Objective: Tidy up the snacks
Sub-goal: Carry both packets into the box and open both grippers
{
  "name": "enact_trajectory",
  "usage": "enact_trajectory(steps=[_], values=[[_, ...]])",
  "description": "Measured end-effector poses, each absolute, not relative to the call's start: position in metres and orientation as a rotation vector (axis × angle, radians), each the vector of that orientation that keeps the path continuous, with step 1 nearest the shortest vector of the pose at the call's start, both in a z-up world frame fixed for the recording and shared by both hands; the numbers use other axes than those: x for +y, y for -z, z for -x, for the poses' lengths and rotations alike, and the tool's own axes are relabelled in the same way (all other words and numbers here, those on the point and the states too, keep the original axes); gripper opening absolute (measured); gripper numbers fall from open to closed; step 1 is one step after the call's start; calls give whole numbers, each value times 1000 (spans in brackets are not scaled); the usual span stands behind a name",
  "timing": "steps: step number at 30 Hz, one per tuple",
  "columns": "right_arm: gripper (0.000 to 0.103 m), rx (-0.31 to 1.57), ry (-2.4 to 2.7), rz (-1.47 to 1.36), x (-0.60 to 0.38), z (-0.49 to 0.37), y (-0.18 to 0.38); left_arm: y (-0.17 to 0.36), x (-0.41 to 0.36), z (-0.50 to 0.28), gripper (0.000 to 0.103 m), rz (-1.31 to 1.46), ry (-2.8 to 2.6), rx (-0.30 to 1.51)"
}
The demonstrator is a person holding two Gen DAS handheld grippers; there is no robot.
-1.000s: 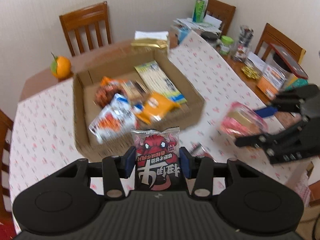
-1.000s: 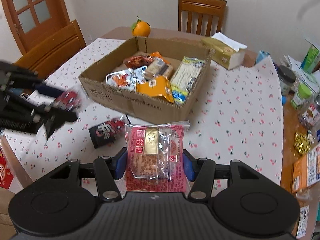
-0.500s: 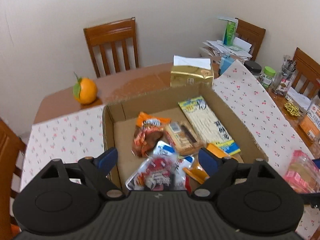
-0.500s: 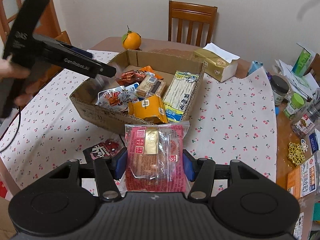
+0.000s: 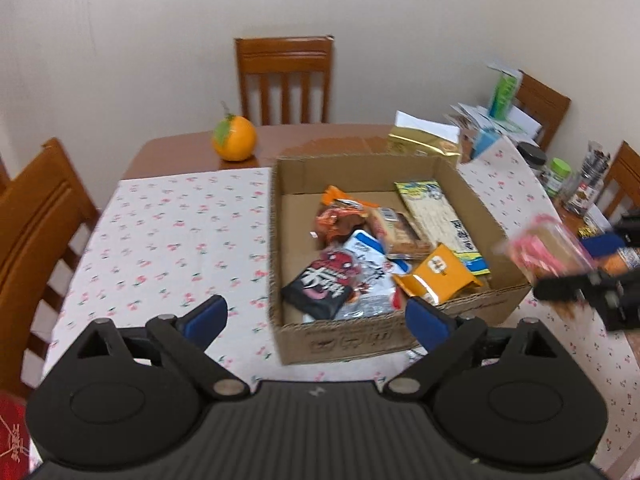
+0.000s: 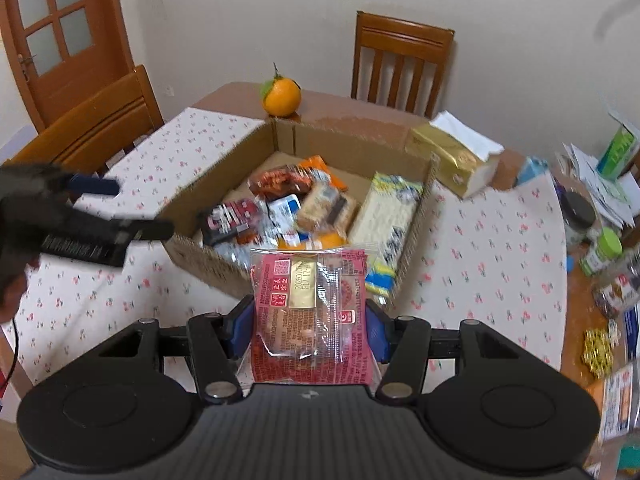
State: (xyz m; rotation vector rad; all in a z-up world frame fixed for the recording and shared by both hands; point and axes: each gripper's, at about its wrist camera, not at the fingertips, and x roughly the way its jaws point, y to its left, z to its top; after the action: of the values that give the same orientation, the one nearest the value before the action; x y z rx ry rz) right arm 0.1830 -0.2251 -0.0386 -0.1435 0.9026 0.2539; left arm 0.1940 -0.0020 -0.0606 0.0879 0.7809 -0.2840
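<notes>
An open cardboard box (image 5: 276, 240) (image 6: 224, 172) on the cherry-print tablecloth holds several snack packets. A black-and-red packet (image 5: 320, 284) (image 6: 232, 216) lies on top at the near left corner. My left gripper (image 5: 316, 318) hovers before the box's near wall, its jaws opening wide with nothing between them; the right wrist view shows it (image 6: 132, 208) at the left of the box. My right gripper (image 6: 308, 326) is shut on a pink clear-wrapped cake packet (image 6: 308, 312) just in front of the box. In the left wrist view that packet (image 5: 544, 248) is blurred beside the box's right corner.
An orange (image 5: 234, 144) (image 6: 281, 94) and a gold tissue pack (image 5: 424, 140) (image 6: 452, 160) sit behind the box. Jars (image 5: 560, 176) and papers crowd the table's right end. Wooden chairs (image 5: 286, 76) stand around the table. A person's hand (image 6: 10, 284) holds the left gripper.
The left gripper let go of the black-and-red packet, which now lies in the box, and swung back to the left with jaws spread. The right gripper carried the pink packet closer to the box.
</notes>
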Motion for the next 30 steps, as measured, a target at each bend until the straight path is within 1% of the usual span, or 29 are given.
enact_trajectory(steps=[11,23,24,25,26,27,28,29,30], values=[[61,874,-305,135,-181,-270,34,57,32,-173,96,-113,227,750],[62,925,-285,202,-126,-380,76,60,70,-173,96,-58,115,760],[63,920,-293,202,-124,-384,78,61,71,-172,96,-60,106,762],[71,914,-299,203,-123,-386,79,61,71,-172,96,-63,104,766],[83,907,-292,208,-122,-386,79,62,72,-172,96,-65,104,769],[88,897,-279,213,-123,-384,78,63,72,-172,96,-69,104,770],[97,884,-276,211,-125,-381,77,63,71,-172,96,-73,105,770],[101,872,-279,201,-128,-376,75,63,69,-171,96,-77,109,770],[102,867,-279,189,-131,-372,73,62,68,-171,96,-80,112,770]])
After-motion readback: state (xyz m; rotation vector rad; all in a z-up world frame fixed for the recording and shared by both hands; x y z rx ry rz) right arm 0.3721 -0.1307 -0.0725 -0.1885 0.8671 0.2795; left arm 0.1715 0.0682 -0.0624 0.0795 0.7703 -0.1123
